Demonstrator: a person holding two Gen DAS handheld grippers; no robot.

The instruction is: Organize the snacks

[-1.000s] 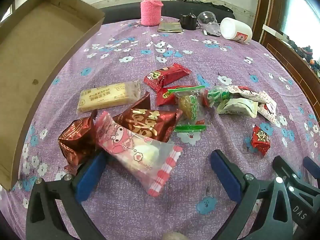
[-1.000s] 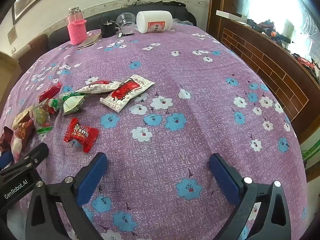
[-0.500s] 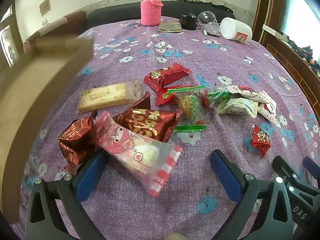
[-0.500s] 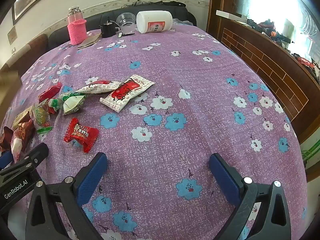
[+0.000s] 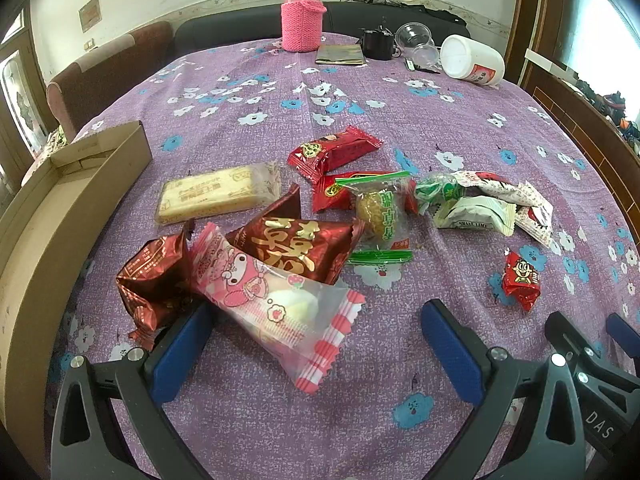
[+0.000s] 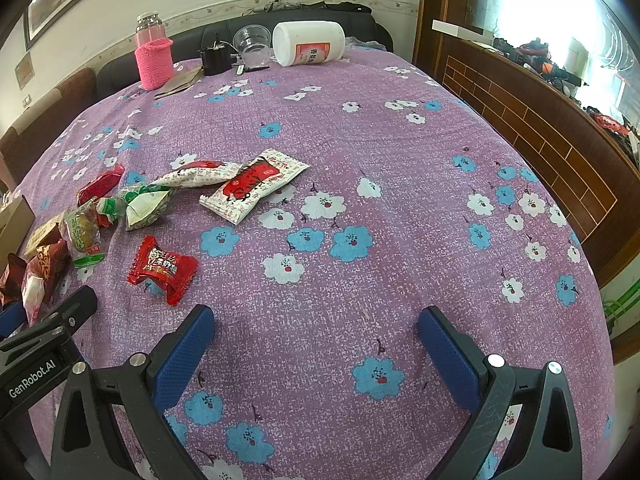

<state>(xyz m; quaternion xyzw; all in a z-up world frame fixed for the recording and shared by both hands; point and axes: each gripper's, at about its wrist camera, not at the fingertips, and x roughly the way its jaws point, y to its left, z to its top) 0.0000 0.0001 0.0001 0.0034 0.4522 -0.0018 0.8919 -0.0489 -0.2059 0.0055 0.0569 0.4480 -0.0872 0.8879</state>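
Lowered since a second ago, the box (image 5: 60, 216) now lies flat on the table (image 5: 360, 128) (purple, flowered) to the left of the left gripper (image 5: 316, 334). Both grippers have not shifted and gape wide, holding nothing. A pink packet (image 5: 276, 300) lies between the left gripper's fingers, touching the left one, with other snacks (image 5: 380, 208) just ahead. A red candy (image 6: 162, 270) sits ahead-left of the right gripper (image 6: 316, 336).
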